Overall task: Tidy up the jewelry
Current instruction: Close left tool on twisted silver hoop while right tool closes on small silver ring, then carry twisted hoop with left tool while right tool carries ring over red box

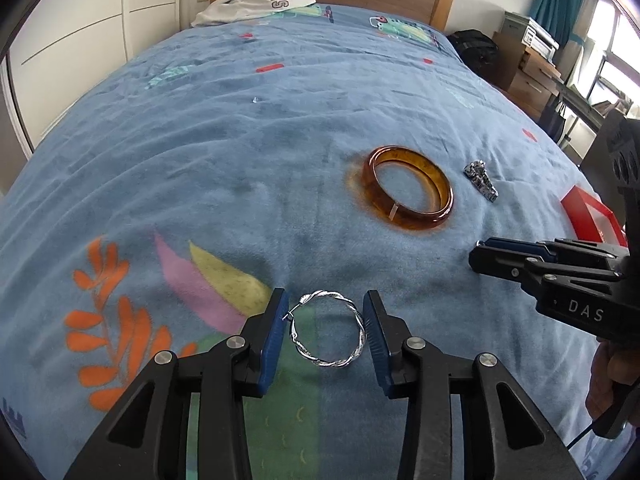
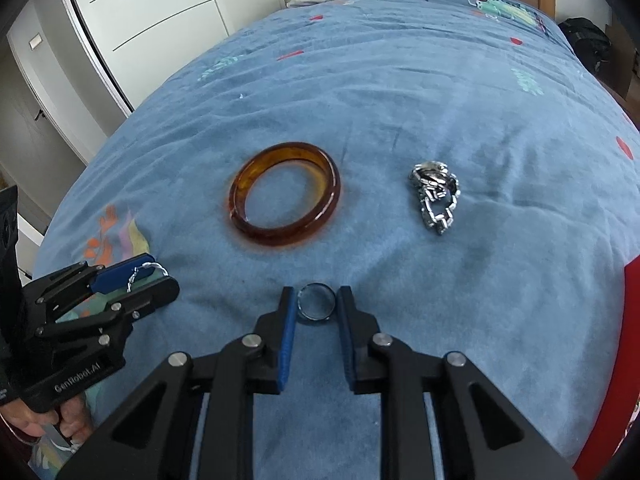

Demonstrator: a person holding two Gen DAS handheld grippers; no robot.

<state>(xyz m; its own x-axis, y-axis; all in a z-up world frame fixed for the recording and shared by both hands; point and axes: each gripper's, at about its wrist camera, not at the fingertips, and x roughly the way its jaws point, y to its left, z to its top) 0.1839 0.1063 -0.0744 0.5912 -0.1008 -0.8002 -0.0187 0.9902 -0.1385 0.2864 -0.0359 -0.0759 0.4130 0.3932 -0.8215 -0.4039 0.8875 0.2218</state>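
Note:
A twisted silver hoop earring [image 1: 328, 330] sits between the blue pads of my left gripper [image 1: 326, 306], which touch its sides; it also shows in the right wrist view [image 2: 146, 272]. A small dark ring [image 2: 316, 302] sits between the pads of my right gripper [image 2: 317, 296], which close on its sides. An amber bangle [image 1: 408, 188] [image 2: 286, 194] and a silver chain bracelet [image 1: 481, 180] [image 2: 436, 196] lie on the blue bedspread [image 1: 240, 160] beyond both grippers.
A red box [image 1: 588, 216] sits at the right edge of the bed, also in the right wrist view [image 2: 624, 320]. White clothes [image 1: 252, 6] lie at the headboard. A wardrobe stands on the left, a desk and window on the right.

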